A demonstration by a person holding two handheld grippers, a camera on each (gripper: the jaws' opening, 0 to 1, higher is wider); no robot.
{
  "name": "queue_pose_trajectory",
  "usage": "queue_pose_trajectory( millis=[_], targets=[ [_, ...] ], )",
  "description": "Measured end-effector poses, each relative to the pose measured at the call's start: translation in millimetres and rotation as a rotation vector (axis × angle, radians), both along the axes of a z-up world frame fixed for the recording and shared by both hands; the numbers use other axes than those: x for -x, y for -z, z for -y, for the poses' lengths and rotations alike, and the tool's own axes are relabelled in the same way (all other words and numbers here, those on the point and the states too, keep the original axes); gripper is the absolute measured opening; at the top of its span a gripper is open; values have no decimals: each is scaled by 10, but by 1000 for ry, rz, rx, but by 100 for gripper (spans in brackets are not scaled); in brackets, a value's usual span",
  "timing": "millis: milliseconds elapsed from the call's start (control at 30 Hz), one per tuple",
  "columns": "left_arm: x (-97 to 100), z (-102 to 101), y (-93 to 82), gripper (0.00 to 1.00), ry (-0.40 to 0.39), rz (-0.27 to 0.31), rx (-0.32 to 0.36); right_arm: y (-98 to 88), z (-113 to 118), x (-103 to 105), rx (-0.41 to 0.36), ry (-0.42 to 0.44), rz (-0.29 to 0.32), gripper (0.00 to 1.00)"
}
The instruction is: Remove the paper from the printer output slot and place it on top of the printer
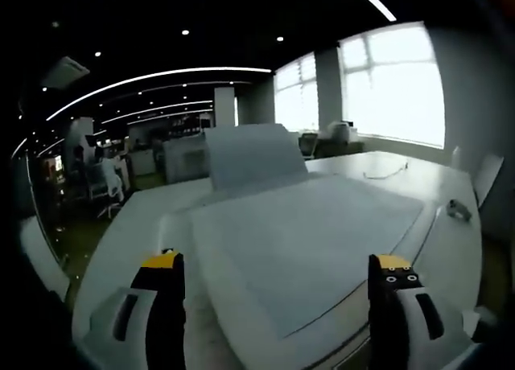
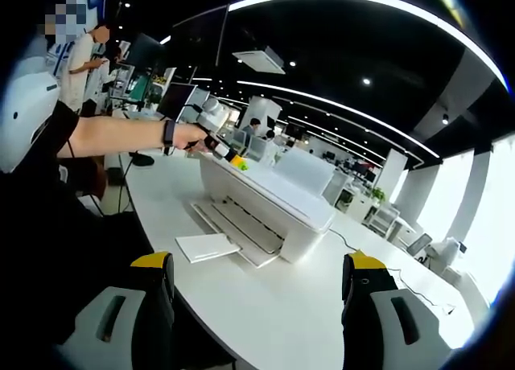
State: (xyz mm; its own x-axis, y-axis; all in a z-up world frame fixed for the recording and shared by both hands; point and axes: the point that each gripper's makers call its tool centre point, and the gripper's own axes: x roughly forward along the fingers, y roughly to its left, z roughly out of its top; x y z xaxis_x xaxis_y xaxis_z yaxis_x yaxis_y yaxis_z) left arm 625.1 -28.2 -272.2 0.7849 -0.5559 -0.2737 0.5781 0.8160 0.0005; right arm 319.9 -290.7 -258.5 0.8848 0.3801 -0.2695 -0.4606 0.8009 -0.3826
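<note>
White desk [image 2: 265, 306], printer [image 2: 269, 197], paper [image 2: 208, 246] beside its tray, jaws apart.

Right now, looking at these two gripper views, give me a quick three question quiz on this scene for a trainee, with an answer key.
1. True or false: the paper already lies on top of the printer.
2. Multiple choice: the left gripper, seen in the right gripper view, is (a) down at the output tray, (b) above the printer's top near its far end, (c) resting on the table.
3. Fill in: the right gripper has its jaws ____ with nothing between them.

Key: 1 false, the paper sits at the end of the output tray. 2 b. 3 open.
</note>
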Motion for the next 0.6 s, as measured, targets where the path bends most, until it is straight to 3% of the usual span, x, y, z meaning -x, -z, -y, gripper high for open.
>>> queue_pose_trajectory(
  millis=[600],
  targets=[
    [158,-23,-38,97,26,44,-32,17,-12,-12,-2,-5,-5,81]
  ],
)
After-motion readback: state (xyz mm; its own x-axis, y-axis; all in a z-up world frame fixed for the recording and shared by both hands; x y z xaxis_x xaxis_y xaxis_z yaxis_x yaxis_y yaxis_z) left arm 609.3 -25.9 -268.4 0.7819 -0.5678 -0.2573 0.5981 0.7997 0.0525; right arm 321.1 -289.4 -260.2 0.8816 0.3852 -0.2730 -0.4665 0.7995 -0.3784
